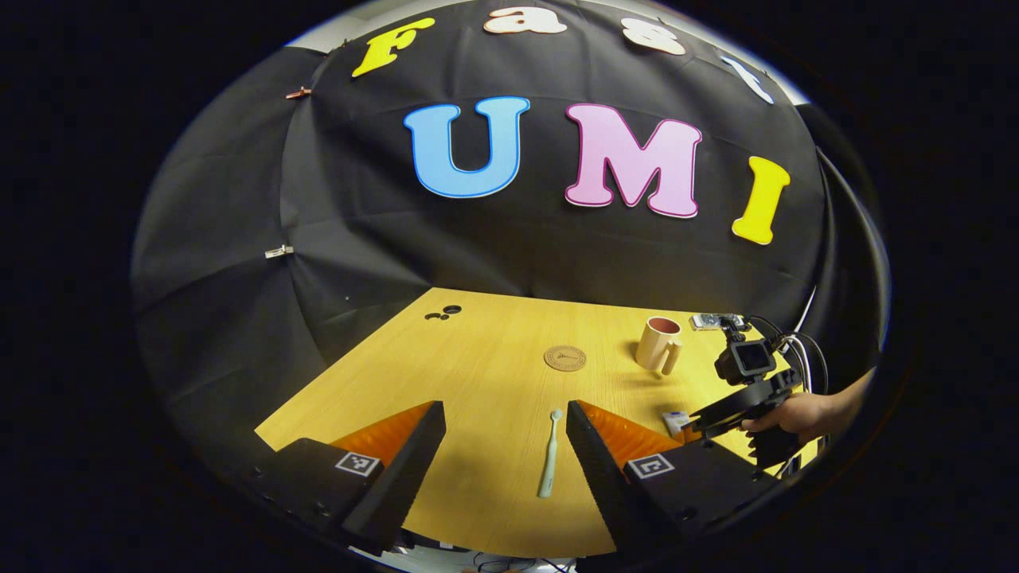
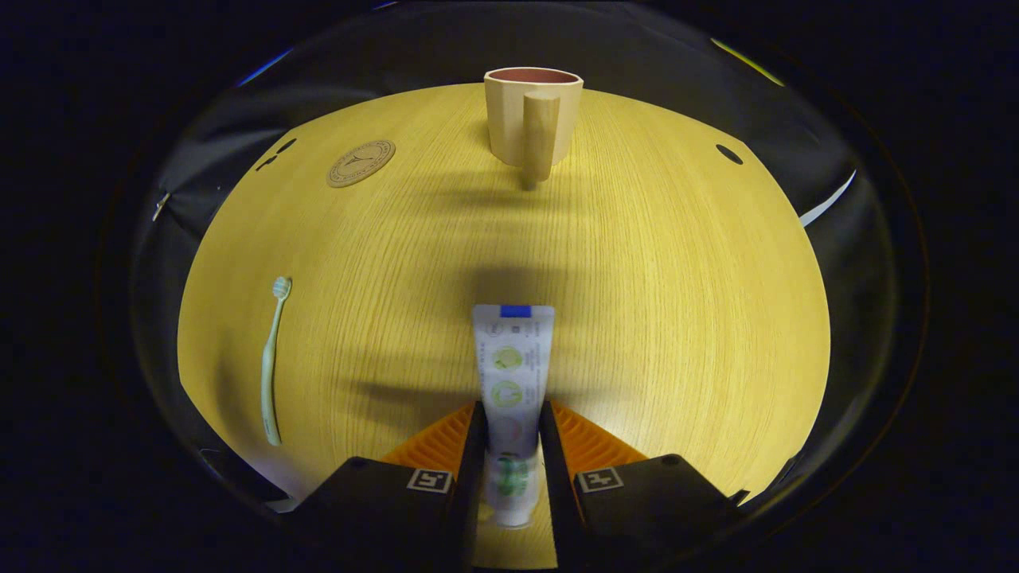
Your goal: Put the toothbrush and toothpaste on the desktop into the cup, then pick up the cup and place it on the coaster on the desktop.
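The step in hand was the first one, loading the cup [image 2: 532, 115]. The right tool [image 2: 512, 430] was closed on the toothpaste [image 2: 513, 358], both fingers pressing its sides, the tube pointing forward toward the cup, which stood far ahead on the tabletop [image 2: 677, 318]. The left tool [image 1: 501, 446] was open and held nothing; the toothbrush [image 1: 549, 454] lay flat between its fingers, closer to the right one. The coaster [image 1: 564, 358] lay left of the cup, apart. Next, I judged, the tube had to be lifted, carried over the rim and tipped in. The tube's print and the coaster's emblem were too small to read.
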A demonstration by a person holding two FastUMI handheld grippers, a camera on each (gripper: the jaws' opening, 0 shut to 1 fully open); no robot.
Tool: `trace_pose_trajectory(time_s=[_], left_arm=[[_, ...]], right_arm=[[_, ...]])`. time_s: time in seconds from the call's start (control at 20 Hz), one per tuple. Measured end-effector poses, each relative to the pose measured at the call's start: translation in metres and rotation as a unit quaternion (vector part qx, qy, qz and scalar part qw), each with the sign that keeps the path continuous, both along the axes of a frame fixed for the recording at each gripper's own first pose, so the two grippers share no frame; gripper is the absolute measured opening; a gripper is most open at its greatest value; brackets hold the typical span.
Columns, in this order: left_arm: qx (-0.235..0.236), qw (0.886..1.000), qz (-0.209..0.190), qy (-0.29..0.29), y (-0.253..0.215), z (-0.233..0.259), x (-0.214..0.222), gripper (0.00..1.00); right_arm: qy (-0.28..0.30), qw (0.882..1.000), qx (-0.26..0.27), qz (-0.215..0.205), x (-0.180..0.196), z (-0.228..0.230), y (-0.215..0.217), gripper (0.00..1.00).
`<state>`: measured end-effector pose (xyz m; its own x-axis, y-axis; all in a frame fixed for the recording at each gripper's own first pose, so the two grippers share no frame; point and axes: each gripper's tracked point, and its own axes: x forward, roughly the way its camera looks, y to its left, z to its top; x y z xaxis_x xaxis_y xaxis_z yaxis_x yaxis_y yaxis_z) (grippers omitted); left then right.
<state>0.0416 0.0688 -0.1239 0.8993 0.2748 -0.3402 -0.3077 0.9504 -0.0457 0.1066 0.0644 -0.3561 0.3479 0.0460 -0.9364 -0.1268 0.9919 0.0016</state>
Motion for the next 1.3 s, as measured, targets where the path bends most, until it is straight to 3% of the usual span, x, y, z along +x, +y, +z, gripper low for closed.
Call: trace_pose_trajectory(time_s=[0.3, 0.5, 0.65, 0.8, 1.0, 1.2, 1.3], left_arm=[[-0.012, 0.999, -0.028, 0.014, -0.013, -0.012, 0.012, 0.97], [-0.028, 0.997, -0.05, 0.046, -0.015, -0.032, 0.031, 0.97], [-0.059, 0.991, -0.067, 0.096, -0.015, -0.066, 0.046, 0.98], [-0.078, 0.979, -0.089, 0.167, -0.02, -0.113, 0.068, 0.95], [-0.044, 0.958, -0.113, 0.26, -0.024, -0.166, 0.077, 0.94], [-0.034, 0.942, -0.114, 0.314, -0.031, -0.194, 0.09, 0.93], [-0.039, 0.936, -0.108, 0.333, -0.032, -0.203, 0.095, 0.89]], right_arm=[[0.001, 0.999, -0.001, 0.04, -0.002, 0.0, 0.001, 0.35], [-0.014, 0.999, 0.006, 0.032, -0.003, 0.003, 0.0, 0.25], [-0.008, 0.999, 0.024, 0.02, -0.008, 0.003, -0.004, 0.25], [-0.007, 0.999, 0.036, 0.006, -0.019, 0.005, -0.015, 0.24], [-0.025, 0.999, 0.046, 0.005, -0.027, 0.016, -0.025, 0.24], [-0.039, 0.996, 0.075, 0.001, -0.031, 0.032, -0.022, 0.24], [-0.047, 0.995, 0.086, -0.006, -0.033, 0.041, -0.025, 0.29]])
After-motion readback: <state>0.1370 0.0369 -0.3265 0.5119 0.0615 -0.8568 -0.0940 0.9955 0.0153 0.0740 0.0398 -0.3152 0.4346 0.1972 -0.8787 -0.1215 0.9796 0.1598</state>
